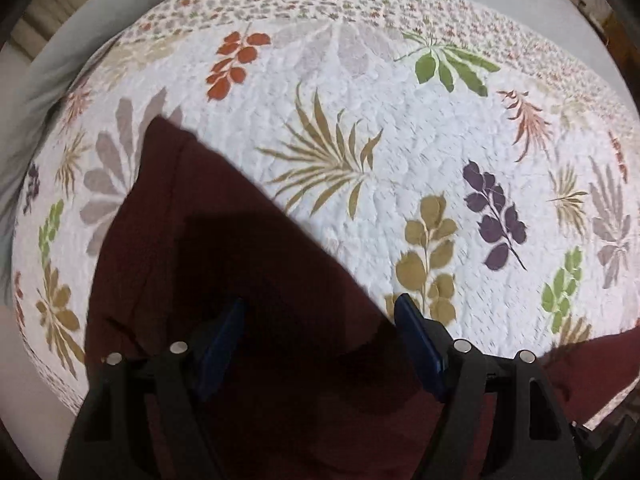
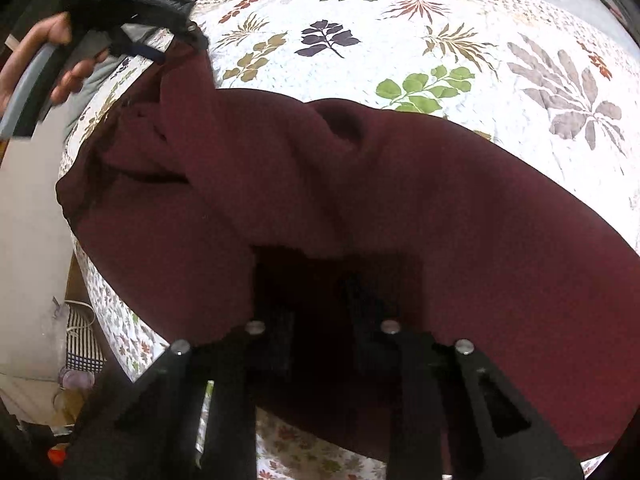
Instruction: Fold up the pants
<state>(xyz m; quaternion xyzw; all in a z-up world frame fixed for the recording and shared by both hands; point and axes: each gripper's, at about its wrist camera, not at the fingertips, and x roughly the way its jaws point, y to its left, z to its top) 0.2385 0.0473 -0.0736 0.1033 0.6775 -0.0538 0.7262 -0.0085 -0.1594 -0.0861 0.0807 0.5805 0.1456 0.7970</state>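
While the maroon pants [image 2: 360, 184] lay spread across the bed's leaf-printed quilt [image 1: 400, 140], both tools worked at their near edge. Nearest in the right wrist view, the right tool [image 2: 320, 332] pointed steeply down into the cloth, its dark fingers sunk in a shadowed fold with the jaws drawn close together; fabric bunched between them, so it looked clamped on the pants, probably to lift that edge for a fold, though the deep shadow hid the pad contact itself. Beyond that grip the pants ran away from the tool in a broad band, rumpled into soft ridges toward the far end. At that far end of the pants, a bare hand [image 2: 48, 48] held the left tool [image 2: 160, 56] just over the cloth's corner. In the left wrist view, that left tool [image 1: 320, 320] pointed straight down with its blue-padded fingers [image 1: 416, 340] standing wide apart: one finger over the pants, the other at their edge above the quilt, nothing pressed between them. I judged this as a straddle of the hem before closing, so that both ends could rise together. Past the pants, the quilt stretched bare to the bed's far side, leaving room to lay the fold.
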